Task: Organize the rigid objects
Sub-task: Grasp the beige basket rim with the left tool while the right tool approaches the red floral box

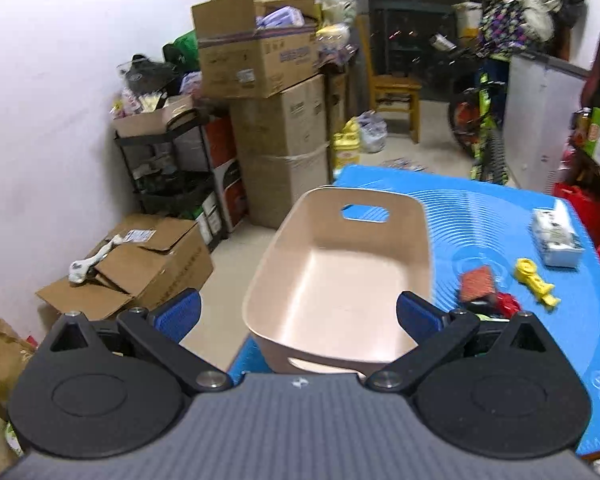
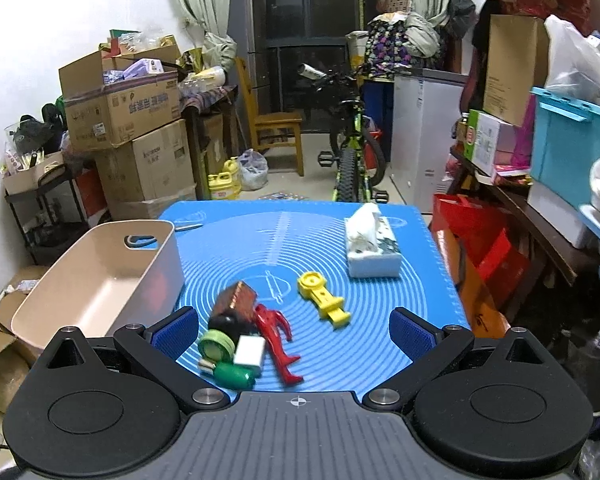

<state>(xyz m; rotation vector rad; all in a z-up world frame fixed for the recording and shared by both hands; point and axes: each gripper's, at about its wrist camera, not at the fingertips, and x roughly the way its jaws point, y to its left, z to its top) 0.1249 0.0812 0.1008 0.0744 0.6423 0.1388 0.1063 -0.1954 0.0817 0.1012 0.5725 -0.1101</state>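
Note:
An empty beige bin (image 1: 340, 280) with handle cutouts stands at the left edge of the blue mat (image 1: 500, 232); it also shows in the right wrist view (image 2: 100, 280). My left gripper (image 1: 298, 312) is open and empty, hovering over the bin's near end. My right gripper (image 2: 294, 332) is open and empty above a pile of small objects: a brown block (image 2: 236, 300), a red figure (image 2: 278, 340), a green round lid (image 2: 216, 346), a white block (image 2: 250, 352), a green piece (image 2: 234, 376). A yellow toy part (image 2: 322, 300) lies just beyond, also in the left wrist view (image 1: 536, 282).
A tissue box (image 2: 372, 248) sits at the mat's far right. Cardboard boxes (image 1: 260, 92) and a black shelf (image 1: 168, 176) stand left of the table. A bicycle (image 2: 356, 152), a wooden chair (image 2: 276, 128) and a white freezer (image 2: 424, 128) stand behind it.

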